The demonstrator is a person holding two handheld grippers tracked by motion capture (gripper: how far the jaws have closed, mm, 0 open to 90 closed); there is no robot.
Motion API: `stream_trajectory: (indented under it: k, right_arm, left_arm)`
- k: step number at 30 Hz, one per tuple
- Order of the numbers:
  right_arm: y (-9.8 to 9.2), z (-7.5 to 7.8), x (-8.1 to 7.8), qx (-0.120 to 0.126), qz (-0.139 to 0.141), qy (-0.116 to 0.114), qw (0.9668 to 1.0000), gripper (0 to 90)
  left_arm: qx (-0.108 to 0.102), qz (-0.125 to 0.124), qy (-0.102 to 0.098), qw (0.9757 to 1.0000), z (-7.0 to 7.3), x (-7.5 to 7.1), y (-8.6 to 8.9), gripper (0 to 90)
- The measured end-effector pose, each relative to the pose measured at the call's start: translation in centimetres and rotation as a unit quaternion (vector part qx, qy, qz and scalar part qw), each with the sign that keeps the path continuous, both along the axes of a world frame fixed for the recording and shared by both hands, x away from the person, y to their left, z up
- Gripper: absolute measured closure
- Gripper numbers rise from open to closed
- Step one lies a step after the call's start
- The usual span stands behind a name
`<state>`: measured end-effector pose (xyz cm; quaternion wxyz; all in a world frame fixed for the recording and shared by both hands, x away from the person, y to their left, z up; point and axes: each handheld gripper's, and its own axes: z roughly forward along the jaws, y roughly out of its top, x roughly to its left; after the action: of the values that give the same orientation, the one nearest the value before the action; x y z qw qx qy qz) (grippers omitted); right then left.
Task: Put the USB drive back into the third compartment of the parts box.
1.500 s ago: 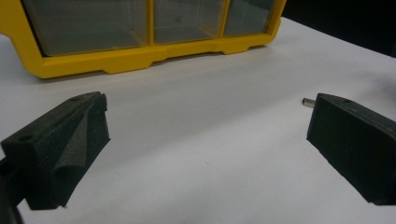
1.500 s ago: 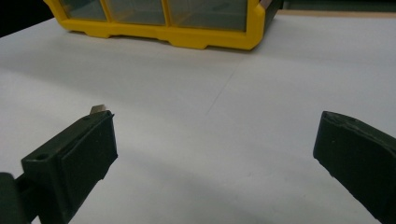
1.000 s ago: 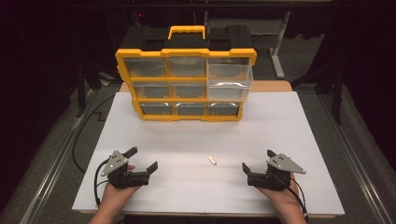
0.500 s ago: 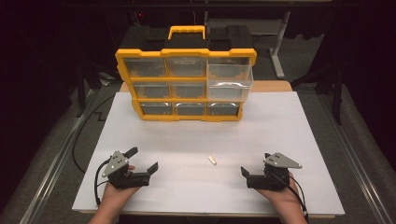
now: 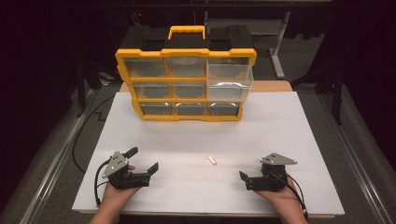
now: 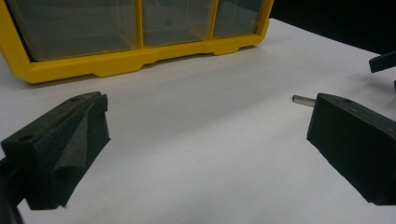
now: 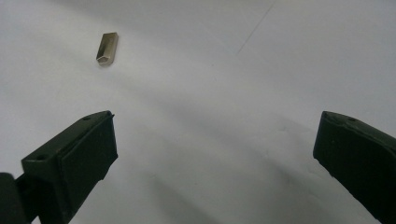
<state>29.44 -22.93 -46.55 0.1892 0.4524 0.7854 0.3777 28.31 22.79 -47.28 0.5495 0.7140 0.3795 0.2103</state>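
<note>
Small metal piece flat on white desk, long axis running diagonally from near-right to far-left. Left gripper and right gripper flanking, fingers released, empty.

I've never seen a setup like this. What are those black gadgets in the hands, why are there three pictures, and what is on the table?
No robot here: a person holds a hand tool in each hand, each with two black jaws for pinching. The high view looks down on the white table from above; there the left gripper and right gripper rest near its front edge. The other two pictures come from small cameras riding on each tool, looking out between its own jaws. At the far side stands a yellow organizer with clear drawers; one drawer on its right sticks out. Between the tools lies a small metal piece, also seen in the right gripper view. Both sets of jaws stand open, and nothing is held.
</note>
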Motion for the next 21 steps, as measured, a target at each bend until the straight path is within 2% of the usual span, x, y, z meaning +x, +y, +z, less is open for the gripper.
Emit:
stream_trajectory:
  k: [13,21]
  right_arm:
    - [0.9,0.2,-0.3,0.010,0.023,0.000,0.9997,0.2]
    - [1.8,0.4,-0.4,0.017,0.039,-0.002,0.9991,4.0]
  left_arm:
    - [-0.002,-0.005,-0.004,1.0000,0.0,-0.1,-0.1,0.2]
    - [-0.005,-0.008,-0.004,0.9999,0.0,-0.1,-0.1,0.2]
